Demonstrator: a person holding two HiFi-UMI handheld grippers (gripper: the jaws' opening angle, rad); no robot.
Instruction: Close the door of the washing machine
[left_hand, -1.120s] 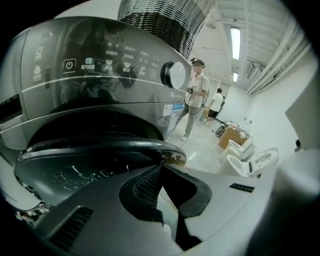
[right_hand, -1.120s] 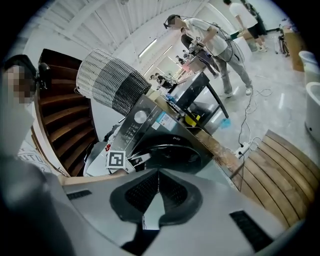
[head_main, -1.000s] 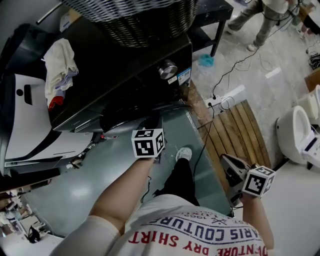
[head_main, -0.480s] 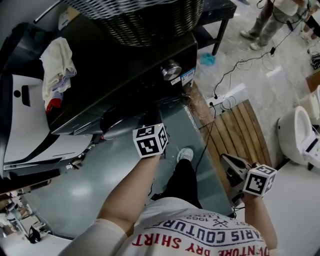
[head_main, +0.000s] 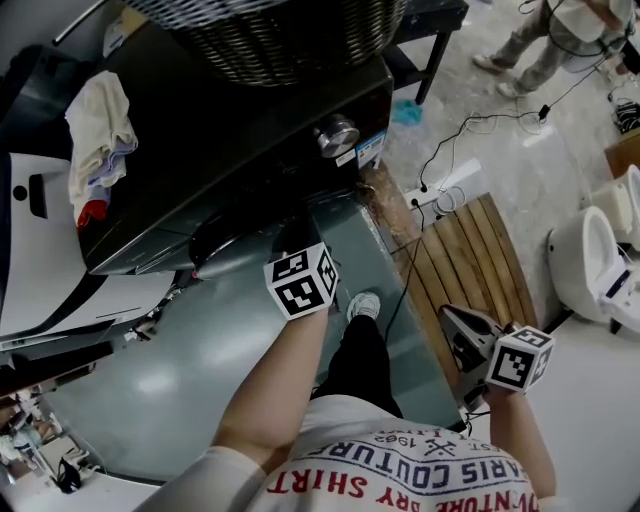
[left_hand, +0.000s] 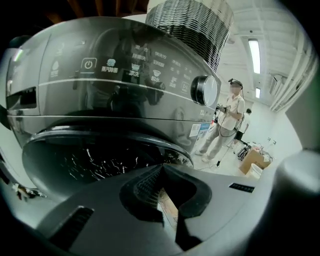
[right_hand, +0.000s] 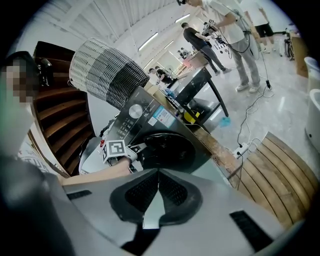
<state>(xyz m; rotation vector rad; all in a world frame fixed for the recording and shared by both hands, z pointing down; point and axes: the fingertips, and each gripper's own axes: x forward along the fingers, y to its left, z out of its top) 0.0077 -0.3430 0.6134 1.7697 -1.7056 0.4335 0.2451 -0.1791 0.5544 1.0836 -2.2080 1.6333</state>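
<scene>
The glossy dark-grey front-loading washing machine (head_main: 230, 140) stands with its front edge over a smooth grey-green floor mat (head_main: 190, 350). That strip of mat is the only open room before it, and the person's leg and pale shoe (head_main: 366, 305) take up part of it. The machine's round dark glass door (left_hand: 95, 160) lies close against the curved front panel; whether it is latched I cannot tell. The left claw (left_hand: 161, 170) is close at the door's rim, jaws together with nothing between them. The right claw (right_hand: 159, 172) hangs well apart at the person's side, above a slatted wooden platform (head_main: 470, 265), its jaws likewise together and empty. A woven wicker basket (head_main: 270, 35) and a crumpled cream cloth (head_main: 98, 125) sit on the machine's flat top. A shiny round knob (head_main: 337, 135) juts from the control panel. To the right a white power strip (head_main: 447, 190) lies on the pale floor, beside the platform's far end. A white toilet-like fixture (head_main: 590, 255) stands beyond it.
</scene>
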